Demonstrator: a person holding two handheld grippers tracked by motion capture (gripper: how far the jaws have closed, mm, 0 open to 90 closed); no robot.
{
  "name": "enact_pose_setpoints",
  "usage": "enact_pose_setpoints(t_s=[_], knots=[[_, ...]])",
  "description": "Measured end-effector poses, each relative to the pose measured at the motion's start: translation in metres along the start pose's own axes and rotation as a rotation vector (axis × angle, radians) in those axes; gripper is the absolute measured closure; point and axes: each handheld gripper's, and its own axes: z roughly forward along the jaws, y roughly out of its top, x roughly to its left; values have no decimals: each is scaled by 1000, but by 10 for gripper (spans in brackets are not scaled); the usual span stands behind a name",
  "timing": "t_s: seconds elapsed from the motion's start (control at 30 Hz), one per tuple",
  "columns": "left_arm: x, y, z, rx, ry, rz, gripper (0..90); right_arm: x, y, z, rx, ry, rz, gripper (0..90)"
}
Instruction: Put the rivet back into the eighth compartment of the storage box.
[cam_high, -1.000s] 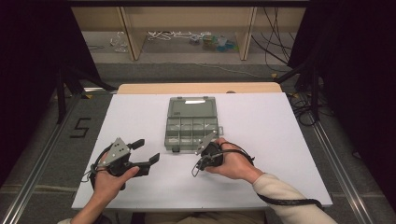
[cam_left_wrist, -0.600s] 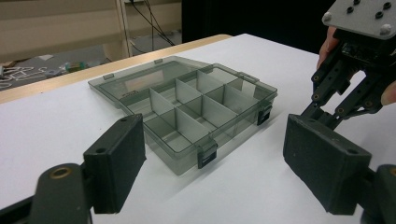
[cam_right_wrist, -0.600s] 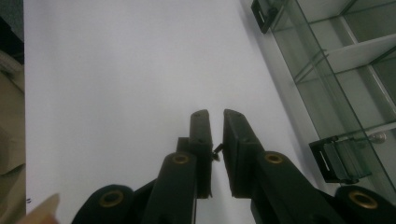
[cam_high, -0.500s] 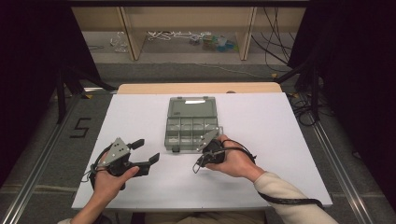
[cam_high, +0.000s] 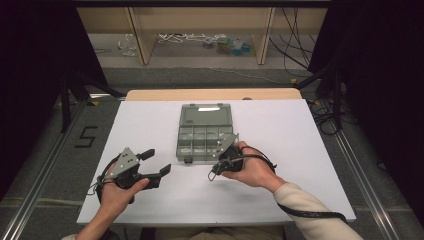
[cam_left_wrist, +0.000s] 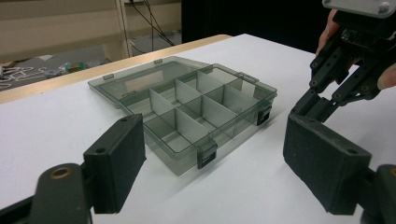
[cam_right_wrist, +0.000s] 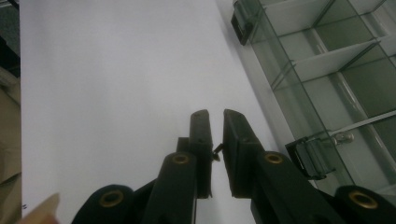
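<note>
Currently, my left gripper (cam_high: 156, 162) has its jaws standing well apart, holding nothing. One grey compartment box (cam_high: 206, 131) lies ahead and between my two grippers, lid folded open on the far side, two black latches on its near edge; its long axis runs away from me. My right gripper (cam_high: 214, 175), just beside the box's near right corner, has its jaws drawn together on a small screw (cam_right_wrist: 216, 151).

I see the box (cam_high: 205, 132) mid-worktop (cam_high: 300, 150), left tool (cam_high: 152, 164) left of it, right tool (cam_high: 216, 172) seemingly touching its near edge.
</note>
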Motion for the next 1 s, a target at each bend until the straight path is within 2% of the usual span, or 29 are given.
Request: enact_pose_setpoints(t_s=[0.53, 0.63, 0.8, 1.0], knots=[[1, 0, 1, 3, -3, 4, 206, -5, 1, -7, -41, -23, 21, 830], [0, 0, 1, -13, -5, 1, 206, -6, 1, -9, -46, -28, 25, 829], [0, 0, 0, 1, -1, 2, 206, -8, 2, -13, -59, -32, 34, 830], [0, 0, 1, 2, -2, 3, 207, -13, 0, -17, -84, -65, 54, 830]])
